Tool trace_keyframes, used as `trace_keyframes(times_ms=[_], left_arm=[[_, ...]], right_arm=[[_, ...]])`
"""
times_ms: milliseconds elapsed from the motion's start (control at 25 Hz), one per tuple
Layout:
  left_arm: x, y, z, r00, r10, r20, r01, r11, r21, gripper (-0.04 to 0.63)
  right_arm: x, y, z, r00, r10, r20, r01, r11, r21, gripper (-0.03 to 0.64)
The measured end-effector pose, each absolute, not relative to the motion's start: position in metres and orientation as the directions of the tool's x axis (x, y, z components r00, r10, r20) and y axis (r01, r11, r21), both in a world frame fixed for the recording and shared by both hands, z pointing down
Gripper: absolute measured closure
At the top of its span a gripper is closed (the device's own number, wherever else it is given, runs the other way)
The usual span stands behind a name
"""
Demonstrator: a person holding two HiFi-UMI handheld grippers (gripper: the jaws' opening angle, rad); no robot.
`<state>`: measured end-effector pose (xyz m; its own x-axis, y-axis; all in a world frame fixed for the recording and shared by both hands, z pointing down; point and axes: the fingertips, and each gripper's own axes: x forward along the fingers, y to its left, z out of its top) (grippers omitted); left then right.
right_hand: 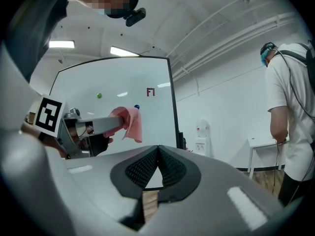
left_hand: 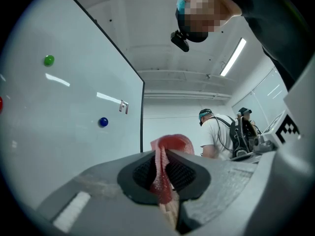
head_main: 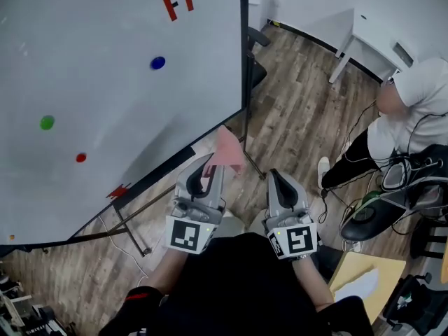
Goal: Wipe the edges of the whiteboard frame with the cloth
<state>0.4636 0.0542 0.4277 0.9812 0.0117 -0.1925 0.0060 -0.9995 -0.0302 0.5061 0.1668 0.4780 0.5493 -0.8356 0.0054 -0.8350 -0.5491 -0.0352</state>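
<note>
At the bottom centre of the head view, the left tool (head_main: 208, 168) is pinched onto the pink cloth (head_main: 227, 149). The cloth sticks out from its tips toward 1 o'clock, near the lower corner of the black frame (head_main: 243, 54) of the whiteboard (head_main: 105, 82); contact is unclear. At its 3 o'clock, the right tool (head_main: 281, 182) is pressed together on nothing, above the wooden floor (head_main: 294, 117).
</note>
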Motion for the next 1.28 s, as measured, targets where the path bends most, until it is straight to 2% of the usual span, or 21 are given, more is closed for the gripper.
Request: trace_keyframes(times_ms=[240, 640, 1000, 1280], left_arm=[[0.477, 0.033, 0.41, 0.976, -0.051, -0.213, -0.061, -0.997, -0.039, 0.572], [0.512, -0.001, 0.349, 0.933, -0.215, -0.288, -0.241, -0.969, -0.057, 0.572], [0.555, -0.013, 0.288, 0.908, -0.257, -0.331, -0.313, -0.941, -0.13, 0.572], [0.578, -0.01, 0.222, 0.878, -0.263, -0.4, -0.388, -0.881, -0.27, 0.572]], right_arm=[[0.535, 0.146, 0.467, 0.494, -0.869, -0.008, -0.869, -0.494, -0.037, 0.615], [0.582, 0.1, 0.434, 0.314, -0.949, -0.041, -0.949, -0.314, 0.003, 0.615], [0.63, 0.072, 0.375, 0.21, -0.973, -0.092, -0.974, -0.216, 0.062, 0.615], [0.655, 0.06, 0.335, 0.132, -0.984, -0.12, -0.978, -0.149, 0.148, 0.615]])
